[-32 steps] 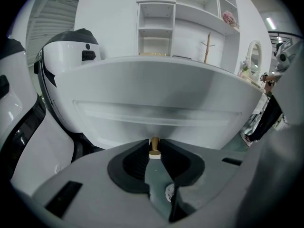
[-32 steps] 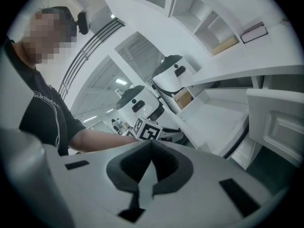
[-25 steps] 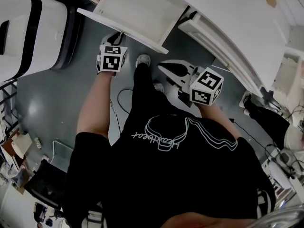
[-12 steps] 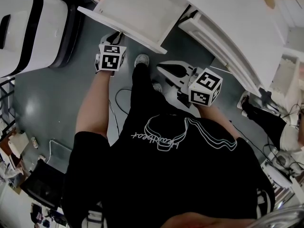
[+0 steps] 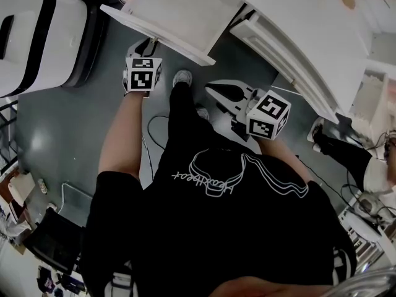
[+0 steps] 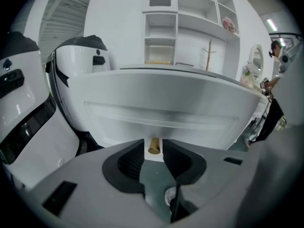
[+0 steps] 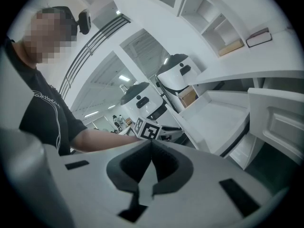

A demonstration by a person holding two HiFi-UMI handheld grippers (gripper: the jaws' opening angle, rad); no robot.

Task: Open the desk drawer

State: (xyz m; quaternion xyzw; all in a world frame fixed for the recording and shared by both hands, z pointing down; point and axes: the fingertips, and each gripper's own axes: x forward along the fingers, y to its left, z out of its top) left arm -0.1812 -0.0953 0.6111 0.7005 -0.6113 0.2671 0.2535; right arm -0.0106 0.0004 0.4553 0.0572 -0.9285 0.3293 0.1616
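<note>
The white desk drawer (image 5: 179,11) stands pulled out, its inside bare. Its front panel (image 6: 161,108) fills the left gripper view, with a small brass knob (image 6: 154,145) at the lower middle. My left gripper (image 6: 153,148) is at that knob; its jaws have just been opening, and the knob sits between the pads with a thin gap on each side. In the head view the left gripper (image 5: 148,44) is under the drawer's front edge. My right gripper (image 5: 213,90) hangs over the floor, shut and with nothing in it, apart from the drawer (image 7: 223,118).
A large white machine (image 5: 37,36) stands left of the drawer. The desk top (image 5: 297,36) runs to the right, with another drawer front (image 5: 284,67) below it. My shoe (image 5: 184,78) and a cable (image 5: 151,129) are on the grey floor. Another person's legs (image 5: 346,153) are at the right.
Both grippers stay about where they were, the left one at the drawer's front and the right one over the floor. The head view has shifted slightly.
</note>
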